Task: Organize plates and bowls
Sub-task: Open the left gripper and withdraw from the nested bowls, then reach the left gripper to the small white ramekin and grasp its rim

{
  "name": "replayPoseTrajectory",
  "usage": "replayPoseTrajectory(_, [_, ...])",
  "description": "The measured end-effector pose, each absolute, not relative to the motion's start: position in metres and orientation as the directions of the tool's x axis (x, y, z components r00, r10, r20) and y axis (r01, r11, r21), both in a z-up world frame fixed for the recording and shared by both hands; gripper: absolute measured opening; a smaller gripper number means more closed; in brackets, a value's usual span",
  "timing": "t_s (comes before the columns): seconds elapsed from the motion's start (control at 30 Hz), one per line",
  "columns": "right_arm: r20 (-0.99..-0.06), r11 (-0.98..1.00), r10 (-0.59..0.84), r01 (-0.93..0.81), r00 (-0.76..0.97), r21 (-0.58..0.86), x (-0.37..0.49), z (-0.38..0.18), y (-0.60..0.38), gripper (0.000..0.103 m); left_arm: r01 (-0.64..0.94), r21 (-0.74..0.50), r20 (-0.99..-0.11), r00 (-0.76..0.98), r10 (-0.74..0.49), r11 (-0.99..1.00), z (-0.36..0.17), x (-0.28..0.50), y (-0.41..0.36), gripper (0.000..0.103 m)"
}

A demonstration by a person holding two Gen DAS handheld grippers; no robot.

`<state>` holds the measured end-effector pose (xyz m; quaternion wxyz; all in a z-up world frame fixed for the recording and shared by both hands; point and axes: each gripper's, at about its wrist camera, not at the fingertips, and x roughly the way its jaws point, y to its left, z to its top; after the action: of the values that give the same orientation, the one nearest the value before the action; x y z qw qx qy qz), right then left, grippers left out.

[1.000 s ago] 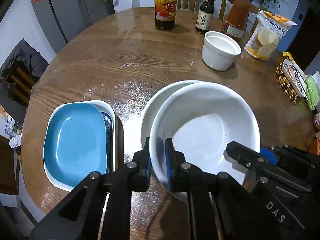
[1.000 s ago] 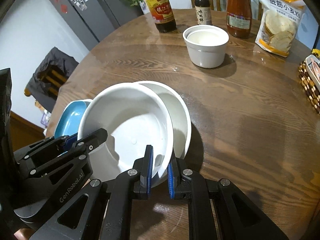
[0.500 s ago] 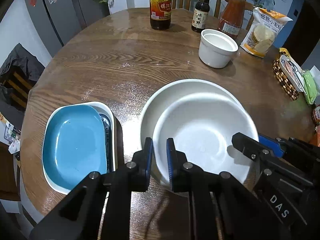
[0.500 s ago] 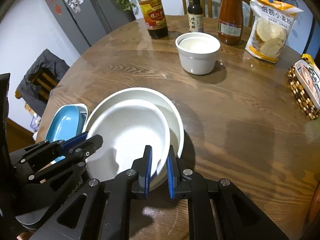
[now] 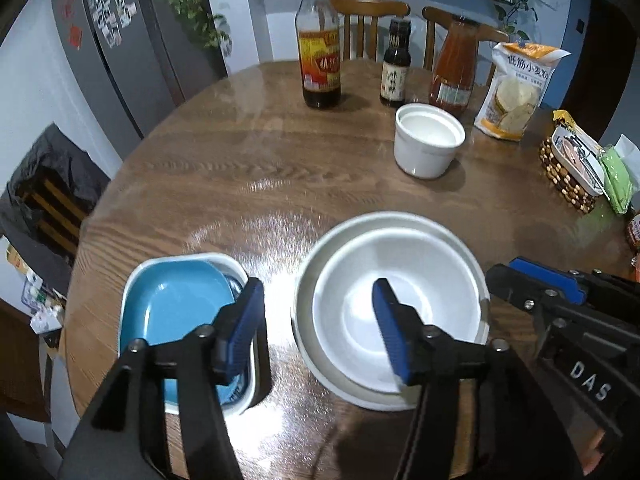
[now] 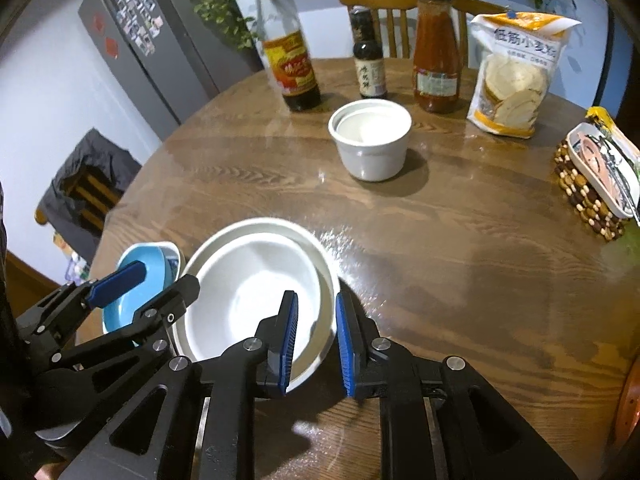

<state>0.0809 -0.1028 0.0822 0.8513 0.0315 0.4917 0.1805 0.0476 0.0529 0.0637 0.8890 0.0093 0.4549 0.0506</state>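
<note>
A white bowl (image 5: 372, 312) sits nested inside a larger white bowl (image 5: 404, 222) on the round wooden table; both show in the right wrist view, the inner bowl (image 6: 248, 292) inside the larger one (image 6: 280, 226). My left gripper (image 5: 318, 324) is open above the stack's left rim, holding nothing. My right gripper (image 6: 316, 336) is open with its jaws either side of the stack's right rim, not gripping it. A blue plate (image 5: 172, 312) lies in a white dish (image 5: 224, 258) at the left. A small white bowl stack (image 5: 428, 146) stands further back.
Three bottles (image 5: 320, 44) and a flour bag (image 5: 516, 92) stand at the table's far edge. A beaded basket (image 5: 568, 168) with packets is at the right edge. Chairs are behind the table and a fridge (image 5: 120, 40) at the left.
Both grippers let go of the white bowl, which now rests inside the larger bowl. Both opened and pulled up and back from it.
</note>
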Motion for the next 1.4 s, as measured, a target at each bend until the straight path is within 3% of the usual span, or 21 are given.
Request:
replayPoseTrajectory(0.07, [-0.821, 0.937, 0.333, -0.259, 0.464, 0.234, 0.082, 0.085, -0.108, 0.024, -0.076, 0.073, -0.798, 0.594, 0.104, 0.994, 0.067, 0.049, 0.052, 0.069])
replayPoseTrajectory(0.13, [-0.813, 0.943, 0.325, -0.233, 0.484, 0.239, 0.084, 0.089, -0.115, 0.043, -0.068, 0.091, -0.782, 0.612, 0.114, 0.993, 0.071, 0.053, 0.05, 0.075])
replayPoseTrajectory(0.2, [-0.805, 0.947, 0.317, -0.209, 0.502, 0.242, 0.086, 0.091, -0.121, 0.05, -0.057, 0.106, -0.772, 0.625, 0.118, 0.993, 0.075, 0.057, 0.047, 0.079])
replayPoseTrajectory(0.57, [-0.793, 0.972, 0.235, -0.12, 0.562, 0.203, 0.119, 0.107, -0.141, 0.05, 0.028, 0.139, -0.751, 0.655, 0.087, 0.99, 0.089, 0.098, 0.035, 0.082])
replayPoseTrajectory(0.8, [-0.807, 0.977, 0.213, -0.103, 0.551, 0.187, 0.17, 0.124, -0.145, 0.05, 0.068, 0.045, -0.782, 0.623, -0.007, 0.997, 0.107, 0.161, 0.033, 0.082])
replayPoseTrajectory(1.0, [-0.844, 0.973, 0.224, -0.06, 0.487, 0.223, 0.221, 0.102, -0.145, 0.05, 0.055, -0.027, -0.83, 0.555, -0.053, 0.998, 0.099, 0.216, 0.029, 0.081])
replayPoseTrajectory(1.2, [-0.869, 0.96, 0.262, -0.019, 0.419, 0.28, 0.258, 0.067, -0.144, 0.05, 0.037, -0.073, -0.871, 0.485, -0.081, 0.997, 0.064, 0.251, 0.026, 0.076])
replayPoseTrajectory(1.33, [-0.871, 0.953, 0.29, -0.033, 0.397, 0.302, 0.269, 0.052, -0.136, 0.05, 0.026, -0.106, -0.899, 0.426, -0.107, 0.994, 0.04, 0.265, 0.028, 0.057])
replayPoseTrajectory(1.4, [-0.873, 0.95, 0.299, -0.036, 0.385, 0.31, 0.273, 0.045, -0.133, 0.049, 0.021, -0.109, -0.908, 0.405, -0.108, 0.994, 0.031, 0.27, 0.028, 0.052])
